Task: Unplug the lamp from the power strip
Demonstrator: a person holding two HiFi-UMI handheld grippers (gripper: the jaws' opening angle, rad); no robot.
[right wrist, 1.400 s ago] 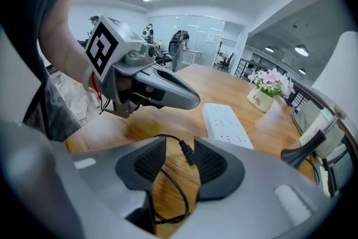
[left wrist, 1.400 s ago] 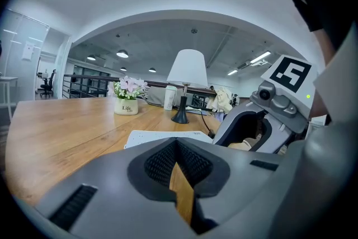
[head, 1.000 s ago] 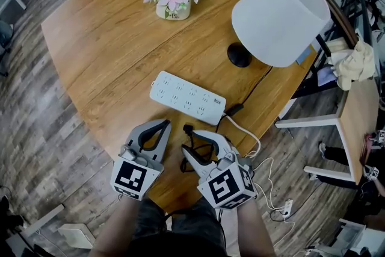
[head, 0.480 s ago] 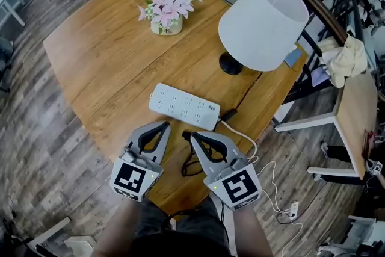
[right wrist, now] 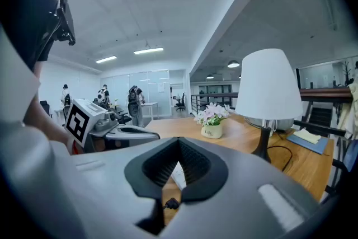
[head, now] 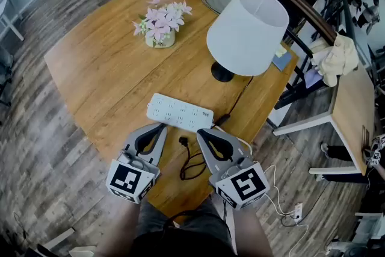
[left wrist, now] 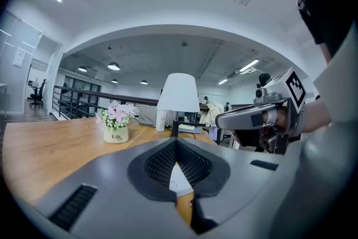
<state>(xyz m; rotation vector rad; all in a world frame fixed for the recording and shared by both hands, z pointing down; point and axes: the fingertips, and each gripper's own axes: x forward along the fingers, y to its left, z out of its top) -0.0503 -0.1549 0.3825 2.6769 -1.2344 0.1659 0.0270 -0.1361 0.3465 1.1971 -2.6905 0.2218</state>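
We find the left gripper (head: 161, 126) and right gripper (head: 201, 132) pressed together, empty. The lamp plug (head: 183, 141) lies on the table (head: 102, 69) between them, apart from the power strip (head: 179, 112). The pot (head: 160, 40) holds pink flowers (head: 157, 16).

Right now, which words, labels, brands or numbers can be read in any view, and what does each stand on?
"Life" (last letter uncertain): printed on the flower pot; a smaller line beneath it is too small to read.
Small dark mark at the right end of the power strip: too small to read.
Nothing else is legible.
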